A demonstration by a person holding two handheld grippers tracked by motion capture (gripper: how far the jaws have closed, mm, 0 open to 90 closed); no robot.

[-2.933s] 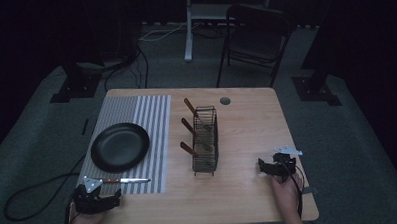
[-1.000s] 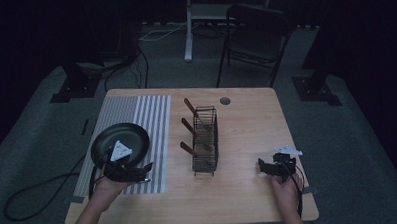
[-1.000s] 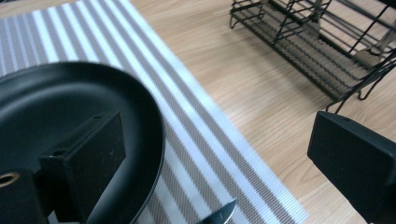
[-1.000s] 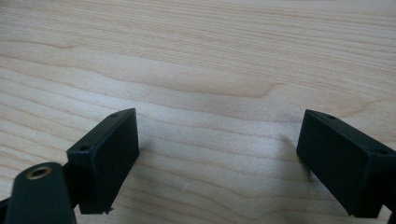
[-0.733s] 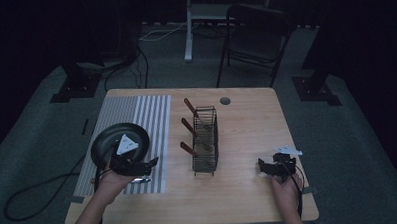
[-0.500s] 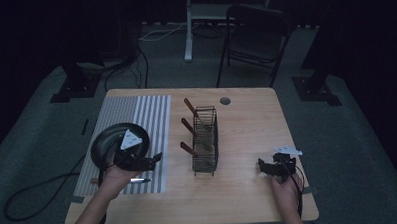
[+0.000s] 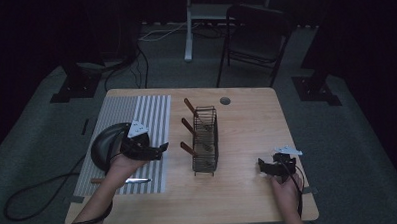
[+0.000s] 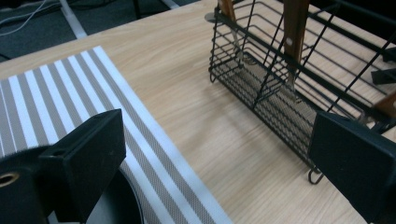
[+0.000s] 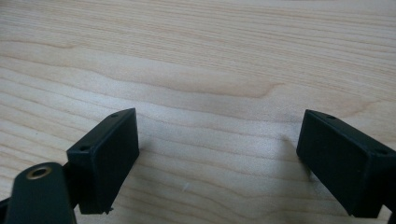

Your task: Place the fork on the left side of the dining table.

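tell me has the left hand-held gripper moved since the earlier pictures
Yes. The left hand-held gripper has gone from the table's near left corner up over the striped mat, past the knife, toward the wire basket.

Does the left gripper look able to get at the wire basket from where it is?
Probably yes: the left gripper is open, facing the wire basket, with bare table between them.

The left gripper point(image 7: 160, 148), held by the left hand point(image 7: 121, 167) on an extended forearm, is raised with jaws spread wide, while the right gripper point(image 7: 261, 167), held low by the right hand point(image 7: 284, 186), is likewise spread.
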